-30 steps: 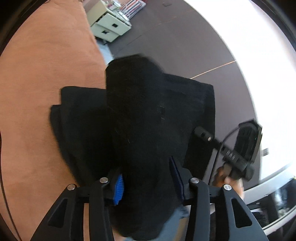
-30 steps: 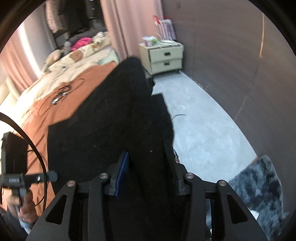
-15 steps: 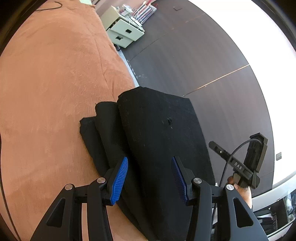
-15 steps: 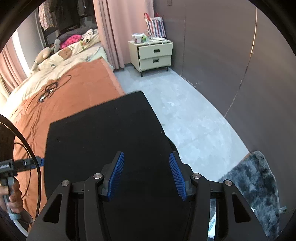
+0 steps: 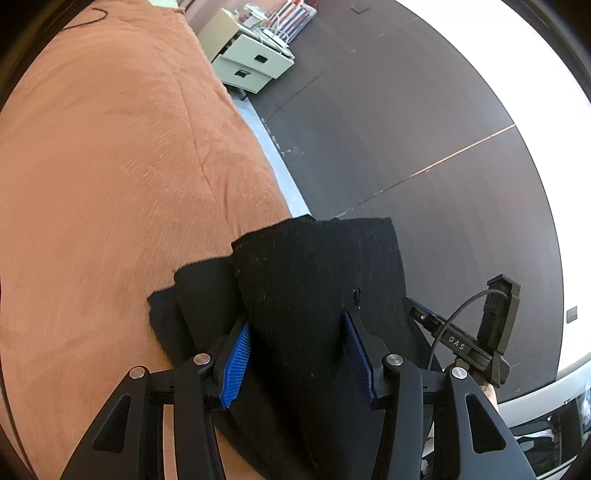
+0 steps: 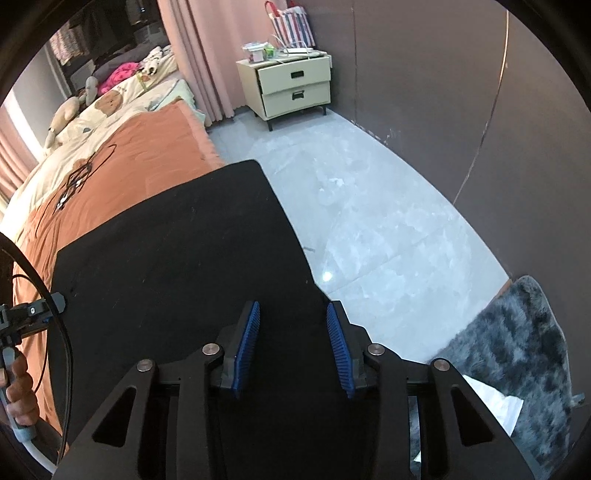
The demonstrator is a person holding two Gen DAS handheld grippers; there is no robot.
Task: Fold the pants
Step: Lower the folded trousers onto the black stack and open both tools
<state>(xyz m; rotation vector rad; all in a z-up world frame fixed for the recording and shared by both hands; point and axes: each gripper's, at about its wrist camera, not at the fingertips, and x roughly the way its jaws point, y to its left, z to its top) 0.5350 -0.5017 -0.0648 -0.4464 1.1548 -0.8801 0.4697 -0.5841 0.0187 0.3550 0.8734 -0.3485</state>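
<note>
The black pants point(image 5: 317, 280) lie folded in a flat stack on the orange bedspread point(image 5: 110, 184), at the bed's edge beside the floor. My left gripper point(image 5: 295, 350) hovers over the near end of the stack, open, its blue pads point(image 5: 236, 354) standing on either side of the top layer without squeezing it. In the right wrist view the pants point(image 6: 177, 258) fill the middle. My right gripper point(image 6: 293, 345) is low over their near right corner; its jaws are closing, with cloth under them but nothing pinched. Each gripper shows in the other's view: the right gripper point(image 5: 461, 343), the left gripper point(image 6: 33, 310).
A cream two-drawer nightstand point(image 6: 291, 88) stands by the pink curtain point(image 6: 199, 59), with a striped bag point(image 6: 295, 22) behind it. Grey floor point(image 6: 369, 221) runs along the bed to a dark wall point(image 6: 424, 74). A grey shaggy rug point(image 6: 517, 343) lies at right. A cable point(image 6: 74, 177) rests on the bedspread.
A second ago both grippers held a raised fold of the pants. That fold now lies flat on the stack, both grippers have let go, and the right jaws have narrowed.
</note>
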